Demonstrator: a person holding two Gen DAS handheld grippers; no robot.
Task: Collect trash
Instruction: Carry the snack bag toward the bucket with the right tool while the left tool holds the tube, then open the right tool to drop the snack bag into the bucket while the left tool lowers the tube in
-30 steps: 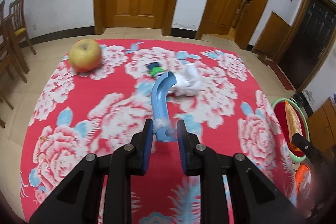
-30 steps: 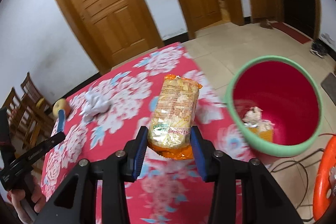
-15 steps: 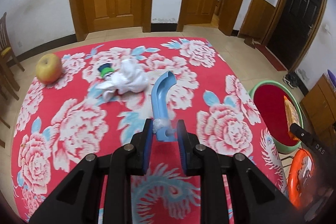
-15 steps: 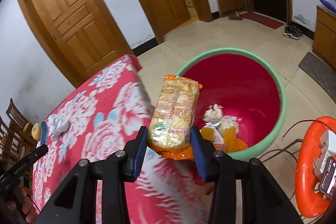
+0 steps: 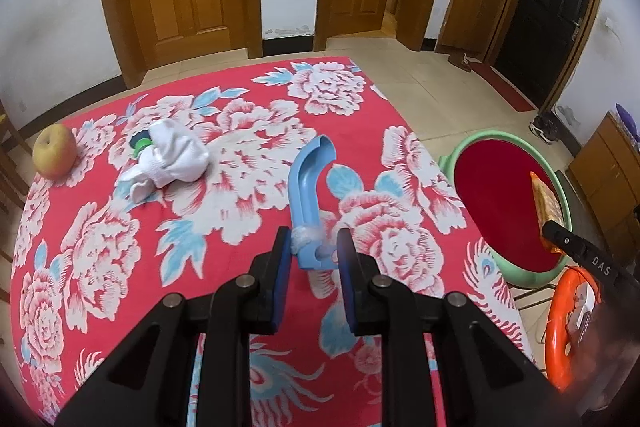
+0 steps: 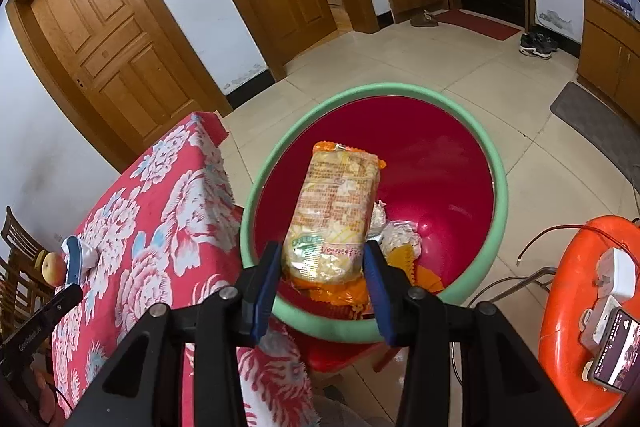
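Right claw over bin, pinching snack packet; left claw pinching blue plastic piece.
Packet hangs above green-rimmed bin, off the surface's right edge. Risk: packet sits near the rim; released here, it may catch and fall outside.

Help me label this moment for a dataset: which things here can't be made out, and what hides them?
- Green-capped item, left wrist view: mostly covered by the white cloth.
- Trash at the bottom of the bin, right wrist view: partly hidden behind the snack packet in the right gripper.
- Blue scoop handle end: hidden between the left gripper pads.
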